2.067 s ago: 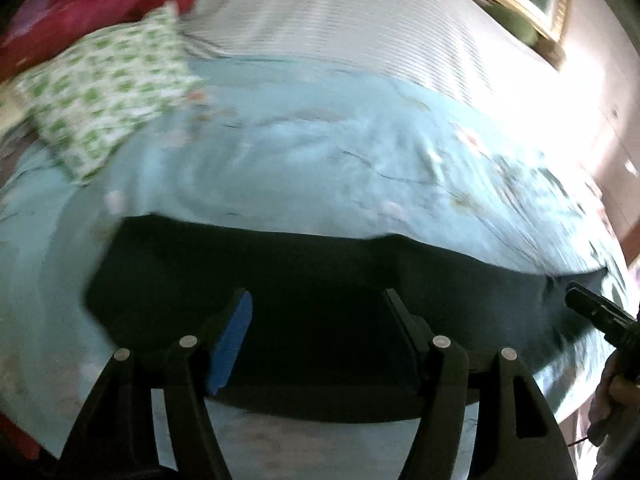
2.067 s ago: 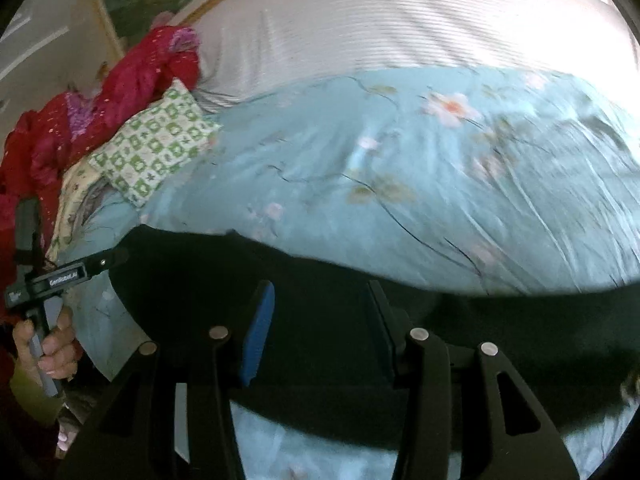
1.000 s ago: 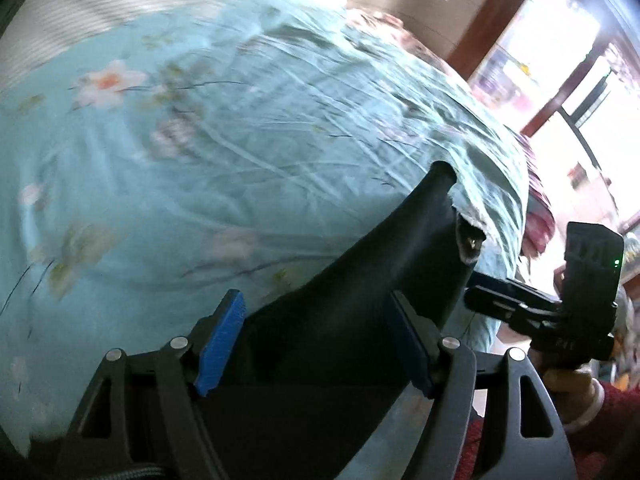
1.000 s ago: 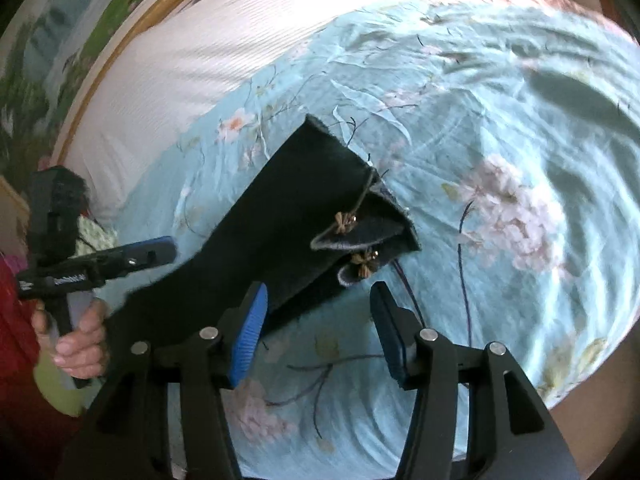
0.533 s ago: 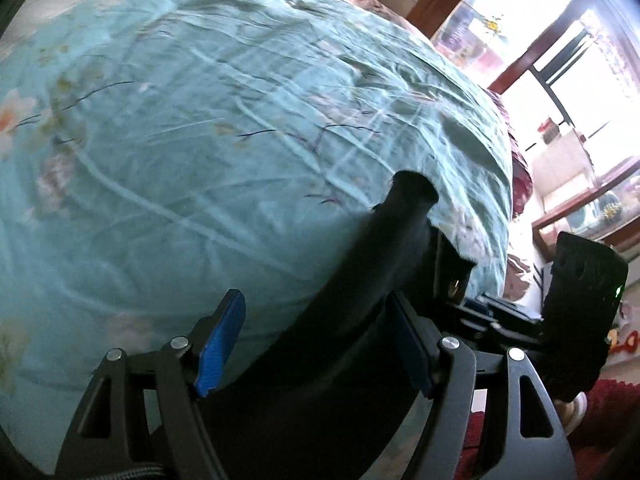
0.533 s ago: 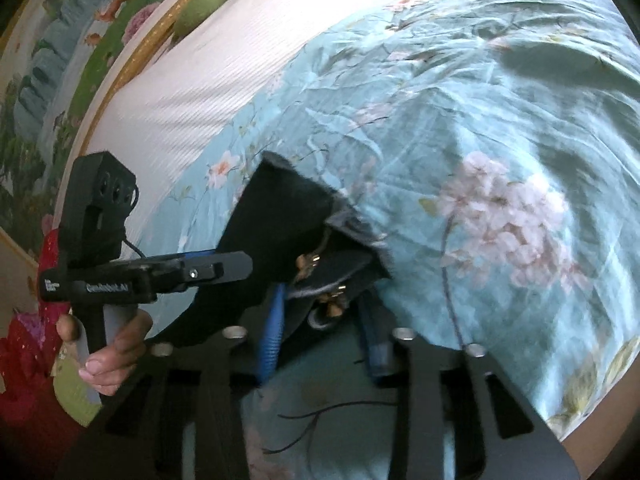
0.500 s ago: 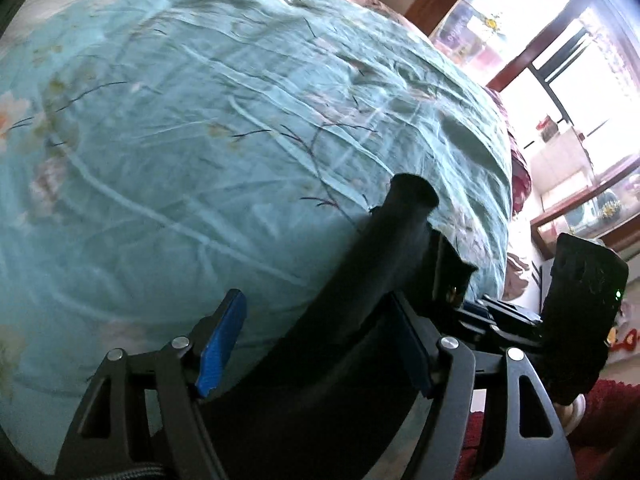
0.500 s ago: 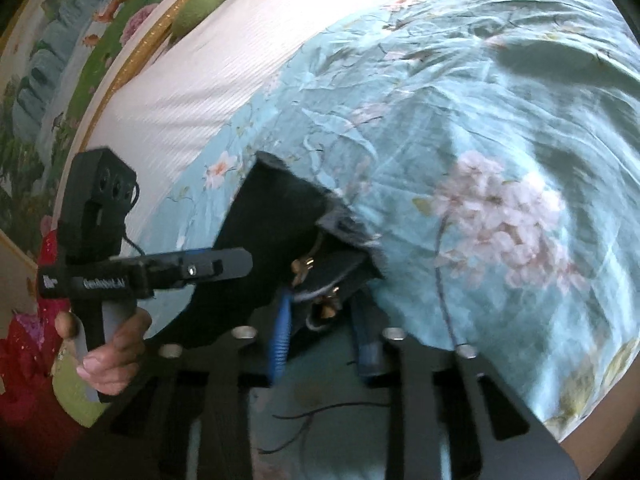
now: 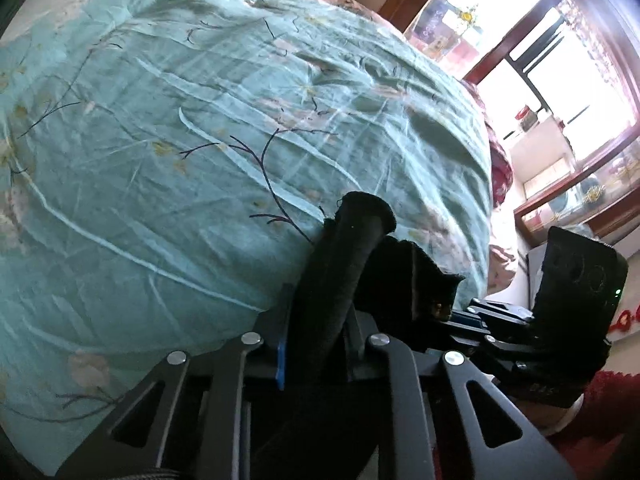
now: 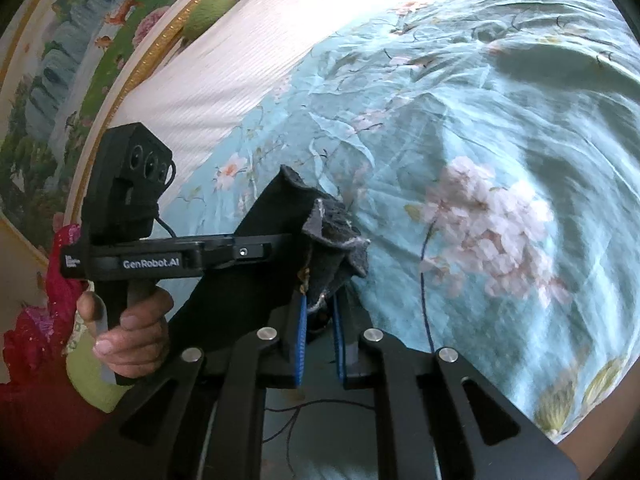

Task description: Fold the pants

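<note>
The black pants (image 9: 344, 264) are lifted at one end above a teal floral bedspread (image 9: 200, 128). My left gripper (image 9: 316, 344) is shut on the pants' black edge, which stands up between its jaws. My right gripper (image 10: 320, 320) is shut on the neighbouring corner of the pants (image 10: 276, 232), where grey frayed fabric with small gold trims bunches above its blue pads (image 10: 301, 340). The two grippers sit side by side; the left one shows in the right wrist view (image 10: 256, 250), the right one in the left wrist view (image 9: 460, 316).
The bedspread (image 10: 480, 140) fills most of both views. A white striped sheet (image 10: 240, 52) and a gold-framed painting (image 10: 60, 60) lie beyond. Red fabric (image 10: 32, 320) is at the left. A window (image 9: 560, 60) and shelf are at the right past the bed's edge.
Both grippers have closed on the end of the pants, left on the black edge and right on the frayed corner. The fabric end now stands bunched up between the jaws.
</note>
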